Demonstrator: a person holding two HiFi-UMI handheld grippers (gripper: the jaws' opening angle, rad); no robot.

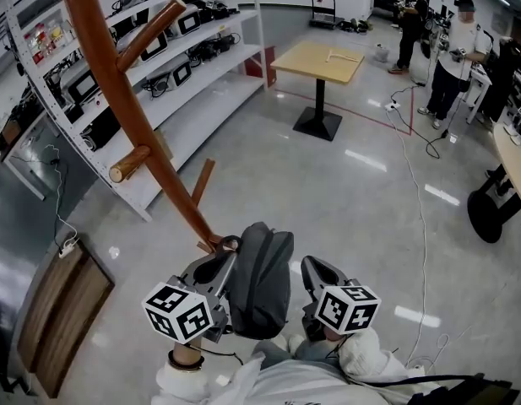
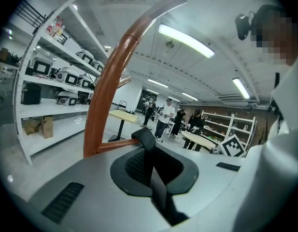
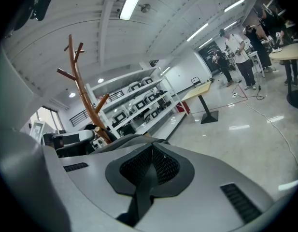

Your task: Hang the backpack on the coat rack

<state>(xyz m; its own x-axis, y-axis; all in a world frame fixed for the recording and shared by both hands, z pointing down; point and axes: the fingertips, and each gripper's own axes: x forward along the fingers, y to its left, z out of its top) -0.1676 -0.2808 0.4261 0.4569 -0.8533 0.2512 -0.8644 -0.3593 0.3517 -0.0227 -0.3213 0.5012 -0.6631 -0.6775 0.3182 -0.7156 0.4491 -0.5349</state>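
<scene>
The grey backpack (image 1: 262,281) hangs between my two grippers, just in front of me. My left gripper (image 1: 226,250) is shut on the backpack's black top strap (image 2: 148,141), right beside the foot of the brown wooden coat rack (image 1: 125,99). In the left gripper view the rack's trunk (image 2: 107,81) curves up close ahead and a short peg (image 2: 115,144) lies just behind the strap. My right gripper (image 1: 310,266) is at the backpack's right side, its jaws closed on a dark strap (image 3: 143,190). The rack (image 3: 83,93) stands to the left in the right gripper view.
White shelving (image 1: 184,66) with boxed devices runs behind the rack. A wooden table (image 1: 319,62) stands mid-room. Two people (image 1: 450,53) stand at the far right. A cable (image 1: 420,218) trails over the floor, and a wooden board (image 1: 62,310) lies at the left.
</scene>
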